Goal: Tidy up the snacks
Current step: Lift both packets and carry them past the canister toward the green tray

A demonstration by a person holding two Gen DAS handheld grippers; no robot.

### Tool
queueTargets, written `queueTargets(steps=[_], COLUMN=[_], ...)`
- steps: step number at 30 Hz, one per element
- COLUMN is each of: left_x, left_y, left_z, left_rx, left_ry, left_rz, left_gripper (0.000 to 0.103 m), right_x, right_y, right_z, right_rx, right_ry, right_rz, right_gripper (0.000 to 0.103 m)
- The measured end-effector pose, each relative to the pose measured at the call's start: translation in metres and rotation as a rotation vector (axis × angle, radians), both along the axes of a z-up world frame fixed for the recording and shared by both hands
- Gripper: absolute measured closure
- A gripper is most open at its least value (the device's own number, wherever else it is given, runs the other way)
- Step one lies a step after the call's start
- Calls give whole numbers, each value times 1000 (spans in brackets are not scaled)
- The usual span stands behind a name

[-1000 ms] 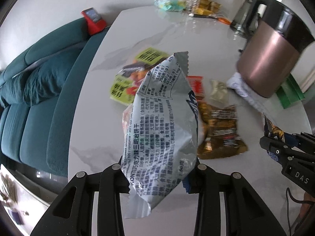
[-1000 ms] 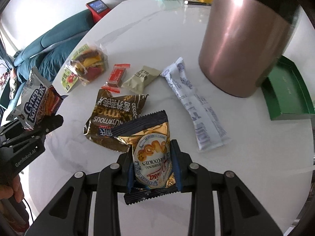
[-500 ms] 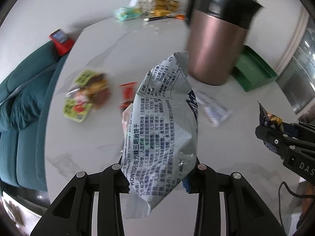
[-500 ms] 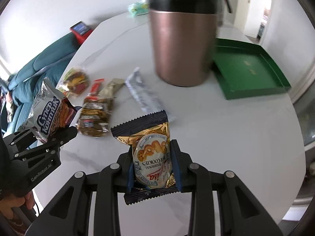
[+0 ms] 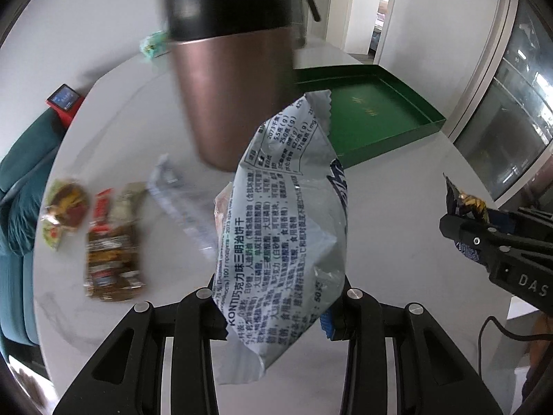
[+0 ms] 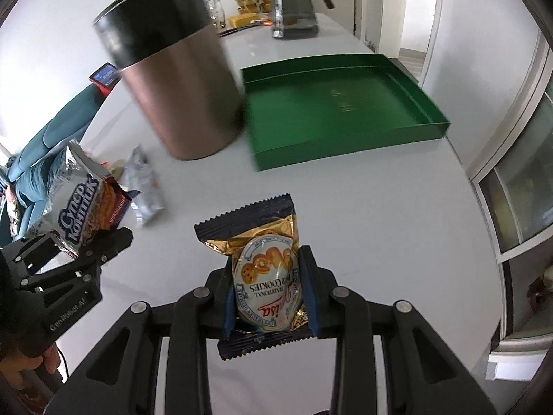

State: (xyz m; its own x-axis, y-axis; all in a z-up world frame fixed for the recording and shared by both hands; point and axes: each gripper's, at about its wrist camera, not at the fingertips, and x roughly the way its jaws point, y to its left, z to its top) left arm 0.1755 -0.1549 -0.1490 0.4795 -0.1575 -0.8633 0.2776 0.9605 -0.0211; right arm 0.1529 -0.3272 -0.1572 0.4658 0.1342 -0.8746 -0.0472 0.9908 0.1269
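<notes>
My left gripper [image 5: 276,307] is shut on a silver biscuit packet [image 5: 280,221] and holds it above the white table; it also shows at the left of the right wrist view [image 6: 86,207]. My right gripper [image 6: 269,297] is shut on a gold and navy cookie packet [image 6: 262,266], held above the table; its tip shows in the left wrist view [image 5: 465,204]. An open green tray [image 6: 345,103] lies ahead, beside the copper can; it also shows in the left wrist view [image 5: 373,110].
A tall copper can with a black lid [image 6: 172,79] stands left of the tray. Several snack packets [image 5: 110,242] and a long white packet [image 6: 145,186] lie at the table's left. A kettle [image 6: 290,3] and gold bowls stand at the back. A teal sofa [image 5: 17,180] is on the left.
Both grippers have swung to the right with their packets. The green tray has come to the middle of both views and the loose snacks have slid to the left.
</notes>
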Motion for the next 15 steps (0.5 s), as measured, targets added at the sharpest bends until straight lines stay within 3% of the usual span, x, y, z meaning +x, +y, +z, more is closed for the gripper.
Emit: queueTargets(steps=[9, 15], left_x=[34, 79], left_y=[-106, -135], left_z=[1, 11], left_rx=[-48, -49], left_ry=[8, -20], left_rz=[75, 115], left_gripper=[71, 71], right_x=[42, 100], right_y=[-91, -115], right_z=[8, 17], right_rx=[-34, -58], right_ry=[-9, -36], right_rz=[69, 130], right_gripper=[103, 103])
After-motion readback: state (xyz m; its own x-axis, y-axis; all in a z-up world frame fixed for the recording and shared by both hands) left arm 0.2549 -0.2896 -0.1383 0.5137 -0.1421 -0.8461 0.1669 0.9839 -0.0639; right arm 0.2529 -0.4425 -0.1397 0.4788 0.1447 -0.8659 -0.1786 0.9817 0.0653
